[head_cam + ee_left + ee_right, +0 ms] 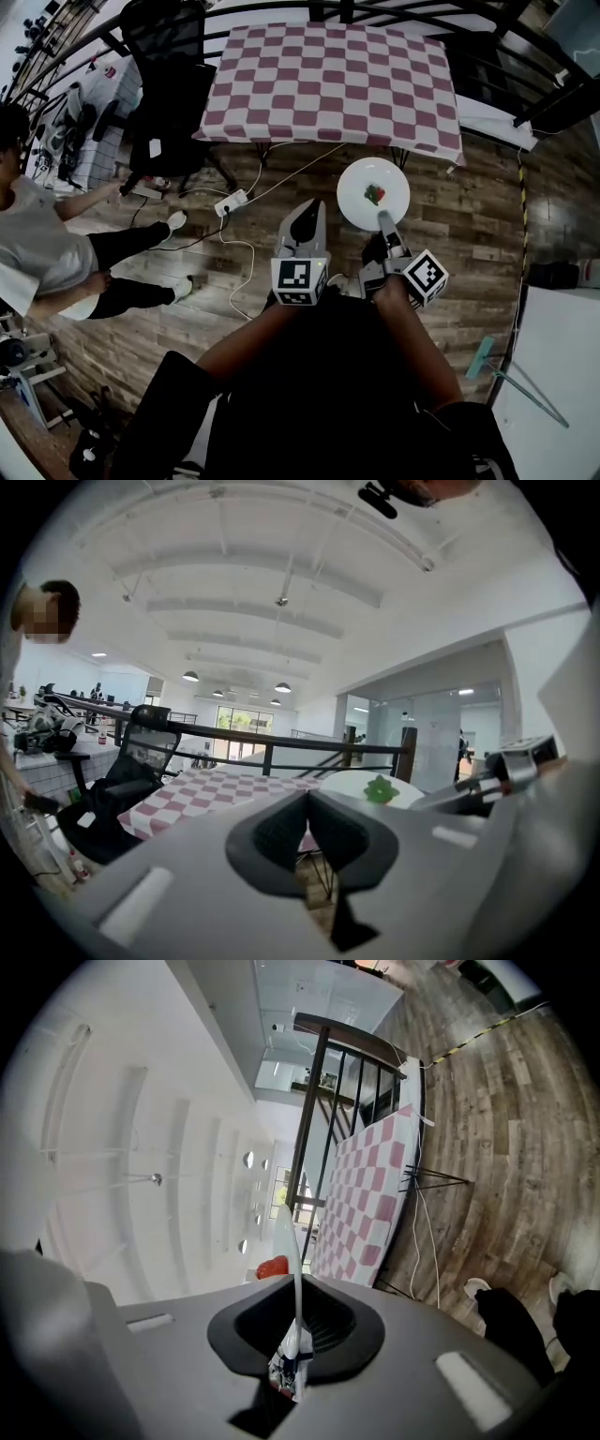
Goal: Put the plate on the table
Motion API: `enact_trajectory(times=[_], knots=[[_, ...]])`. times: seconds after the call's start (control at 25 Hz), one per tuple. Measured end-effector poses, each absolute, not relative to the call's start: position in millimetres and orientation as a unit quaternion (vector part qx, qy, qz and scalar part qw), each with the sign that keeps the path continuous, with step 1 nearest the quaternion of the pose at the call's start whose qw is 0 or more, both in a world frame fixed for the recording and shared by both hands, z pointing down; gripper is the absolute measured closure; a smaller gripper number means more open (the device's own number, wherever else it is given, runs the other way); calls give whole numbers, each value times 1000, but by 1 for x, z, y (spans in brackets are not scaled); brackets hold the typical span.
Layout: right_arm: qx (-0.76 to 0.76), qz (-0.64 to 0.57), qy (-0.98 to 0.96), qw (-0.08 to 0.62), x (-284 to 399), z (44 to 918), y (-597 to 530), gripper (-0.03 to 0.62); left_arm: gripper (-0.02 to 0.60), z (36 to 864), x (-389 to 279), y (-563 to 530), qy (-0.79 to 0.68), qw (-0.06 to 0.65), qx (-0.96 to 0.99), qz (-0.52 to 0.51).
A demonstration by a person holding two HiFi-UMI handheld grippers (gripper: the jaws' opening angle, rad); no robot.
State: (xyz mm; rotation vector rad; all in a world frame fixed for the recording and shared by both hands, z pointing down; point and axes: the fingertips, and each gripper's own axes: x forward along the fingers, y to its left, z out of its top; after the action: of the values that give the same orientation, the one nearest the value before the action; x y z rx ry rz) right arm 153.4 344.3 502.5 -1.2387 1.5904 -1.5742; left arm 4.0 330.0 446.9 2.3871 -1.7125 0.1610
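Note:
A white plate [373, 192] carrying a small green and red item [375, 194] hangs level above the wooden floor, short of the table. The table [328, 84] wears a pink-and-white checkered cloth and stands ahead. My right gripper [384, 223] is shut on the plate's near rim. In the right gripper view the plate [291, 1269] shows edge-on, pinched between the jaws of the right gripper [298, 1340]. To the plate's left, my left gripper [307, 223] is shut and holds nothing. Past the touching jaws of the left gripper [307, 808] I see the plate [361, 782] and the table [216, 794].
A black office chair [169, 75] stands at the table's left corner. A person [56, 244] sits on the floor at the left. A power strip with cables [232, 202] lies before the table. A dark railing [525, 66] runs behind. A white surface [553, 375] is at lower right.

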Motion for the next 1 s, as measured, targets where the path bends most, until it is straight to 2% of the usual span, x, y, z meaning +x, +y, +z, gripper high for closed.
enact_trajectory(times=[0.4,1.0], knots=[[-475,-593,591,271,154,496,262,577,571,443,3,247,-581,109,805,50],[-495,-596,571,272,109,502,82,577,571,438,-40,63,-564,114,816,51]])
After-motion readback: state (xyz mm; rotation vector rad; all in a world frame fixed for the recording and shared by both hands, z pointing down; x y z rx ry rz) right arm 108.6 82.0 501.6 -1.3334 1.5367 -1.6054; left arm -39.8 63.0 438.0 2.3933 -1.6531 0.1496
